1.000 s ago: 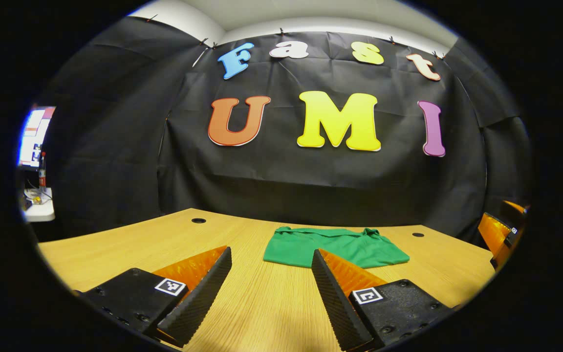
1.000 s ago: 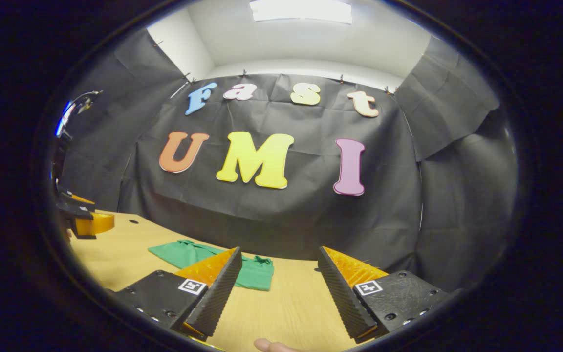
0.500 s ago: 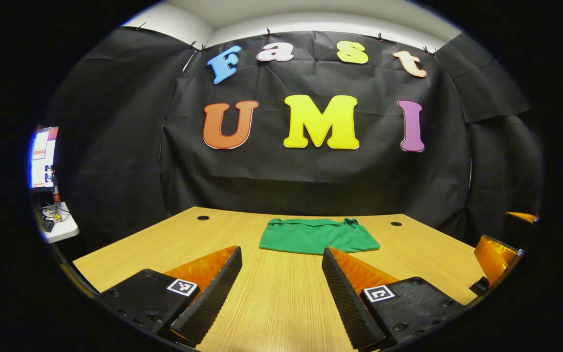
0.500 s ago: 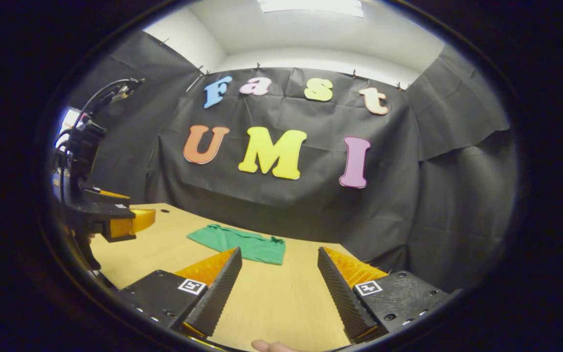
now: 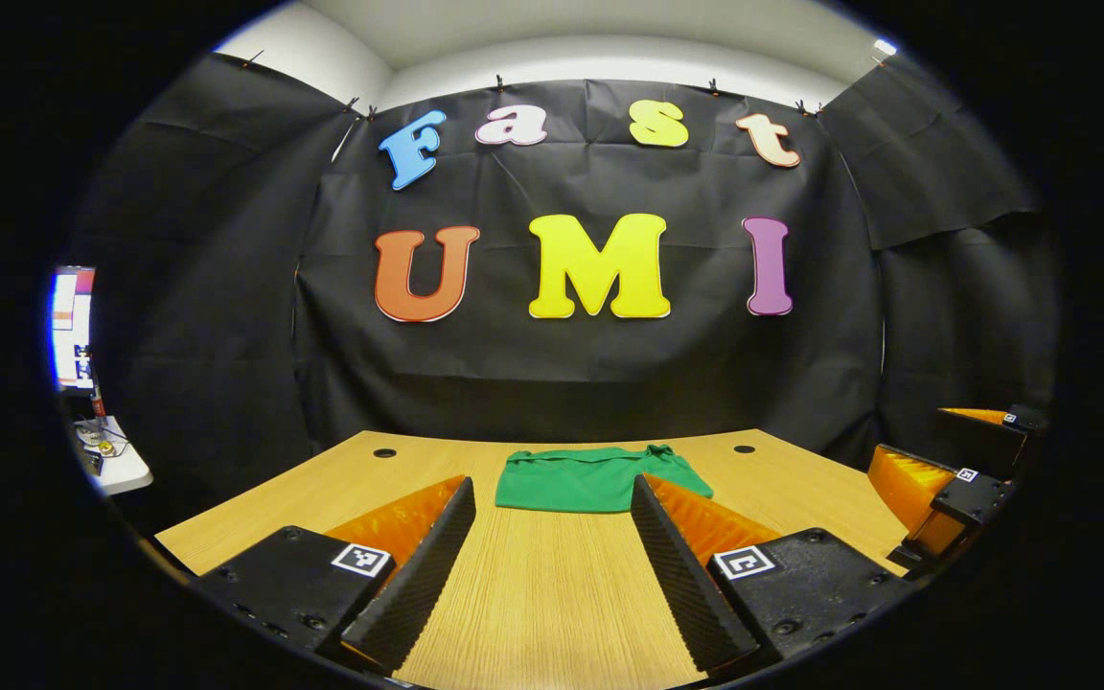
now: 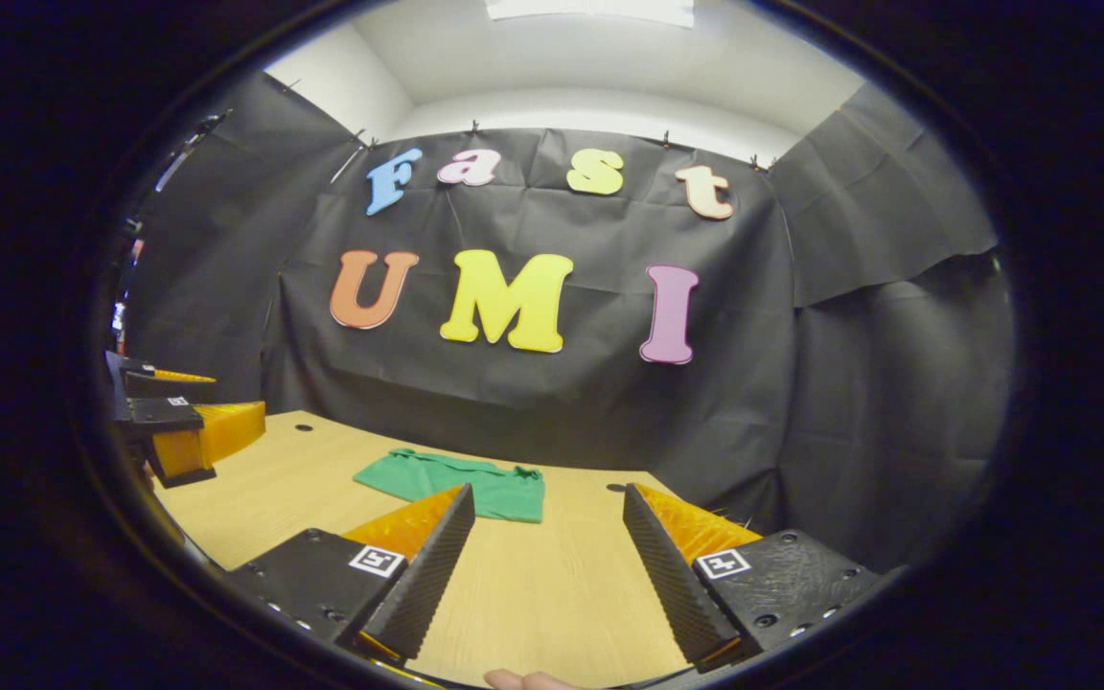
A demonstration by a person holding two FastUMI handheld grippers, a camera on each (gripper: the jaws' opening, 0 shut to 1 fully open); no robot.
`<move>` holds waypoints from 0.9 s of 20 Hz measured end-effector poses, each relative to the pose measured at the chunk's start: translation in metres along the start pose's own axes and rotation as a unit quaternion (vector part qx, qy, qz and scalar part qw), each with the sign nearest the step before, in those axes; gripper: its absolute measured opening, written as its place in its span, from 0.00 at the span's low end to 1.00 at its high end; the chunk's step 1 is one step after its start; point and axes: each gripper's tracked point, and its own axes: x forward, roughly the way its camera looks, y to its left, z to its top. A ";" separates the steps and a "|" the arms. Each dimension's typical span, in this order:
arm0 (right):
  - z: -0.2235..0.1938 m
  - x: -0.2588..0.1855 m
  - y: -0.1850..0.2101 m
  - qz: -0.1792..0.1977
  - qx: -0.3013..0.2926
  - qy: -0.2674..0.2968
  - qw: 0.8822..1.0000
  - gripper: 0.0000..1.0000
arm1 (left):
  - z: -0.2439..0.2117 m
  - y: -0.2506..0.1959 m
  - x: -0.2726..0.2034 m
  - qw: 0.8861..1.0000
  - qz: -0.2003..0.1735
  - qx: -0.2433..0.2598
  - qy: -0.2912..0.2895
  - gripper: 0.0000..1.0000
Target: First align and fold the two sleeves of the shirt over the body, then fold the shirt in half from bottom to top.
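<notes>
A: Shirt (image 5: 590, 479) first. Where is it lying?

B: It is lying folded into a compact green rectangle on the wooden desk (image 5: 533, 594), toward the far edge, near the black cloth wall. In the right gripper view the shirt (image 6: 456, 484) is sitting ahead and to the left, with a small bunched bit of fabric poking up at its far right corner.

A: Is anything touching it?

B: No. The left hand-held gripper (image 5: 552, 561) is hovering over the near part of the desk with its fingers spread wide, bare wood showing between them. It is pointing straight toward the shirt, well short of it.

A: And the other one?

B: The right hand-held gripper (image 6: 547, 570) is also hanging with its fingers spread apart and nothing between them, aimed at the desk (image 6: 552, 594) just right of the shirt. A fingertip (image 6: 518, 680) of the person is peeking in at the bottom edge of that view.

A: Are the two seeing each other?

B: Yes. The right hand-held gripper (image 5: 945, 479) is showing at the far right of the left gripper view, and the left hand-held gripper (image 6: 178, 426) at the far left of the right gripper view, both apart from the shirt.
</notes>
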 end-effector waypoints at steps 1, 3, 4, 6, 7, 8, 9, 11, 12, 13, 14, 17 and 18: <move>0.002 0.002 0.007 0.006 -0.004 -0.002 1.000 0.94 | -0.001 0.000 0.001 1.000 -0.002 -0.004 0.001 1.00; 0.001 0.005 0.014 0.016 -0.004 0.001 1.000 0.97 | -0.003 0.003 0.004 1.000 -0.001 -0.005 0.006 1.00; -0.001 0.006 0.018 0.022 -0.001 0.004 1.000 0.97 | -0.004 0.007 0.004 1.000 0.005 -0.005 0.007 1.00; -0.005 0.009 0.020 0.026 0.002 0.011 1.000 0.97 | -0.003 0.012 0.006 1.000 0.009 -0.009 0.006 1.00; -0.007 0.008 0.019 0.027 0.002 0.015 1.000 0.95 | -0.003 0.013 0.006 1.000 0.011 -0.012 0.005 1.00; -0.009 0.009 0.018 0.027 0.002 0.019 0.999 0.94 | -0.003 0.015 0.005 1.000 0.012 -0.015 0.003 1.00; -0.012 0.009 0.016 0.026 0.004 0.022 0.999 0.96 | -0.002 0.014 0.005 1.000 0.012 -0.016 0.003 1.00; -0.014 0.009 0.013 0.024 0.007 0.027 0.999 0.95 | -0.002 0.012 0.006 1.000 0.010 -0.015 0.002 1.00; -0.017 0.009 0.010 0.022 0.007 0.029 0.999 0.95 | -0.003 0.012 0.006 1.000 0.008 -0.015 0.003 1.00; -0.017 0.008 0.009 0.021 0.008 0.031 0.999 0.97 | -0.003 0.009 0.006 1.000 0.004 -0.016 0.004 1.00; -0.019 0.009 0.010 0.021 0.008 0.032 0.999 0.97 | -0.004 0.007 0.006 1.000 0.002 -0.017 0.005 1.00; -0.022 0.010 0.011 0.022 0.009 0.036 0.999 0.94 | -0.009 0.003 0.008 1.000 -0.004 -0.017 0.010 1.00; -0.022 0.009 0.012 0.023 0.010 0.037 0.999 0.94 | -0.010 0.003 0.008 1.000 -0.007 -0.019 0.011 1.00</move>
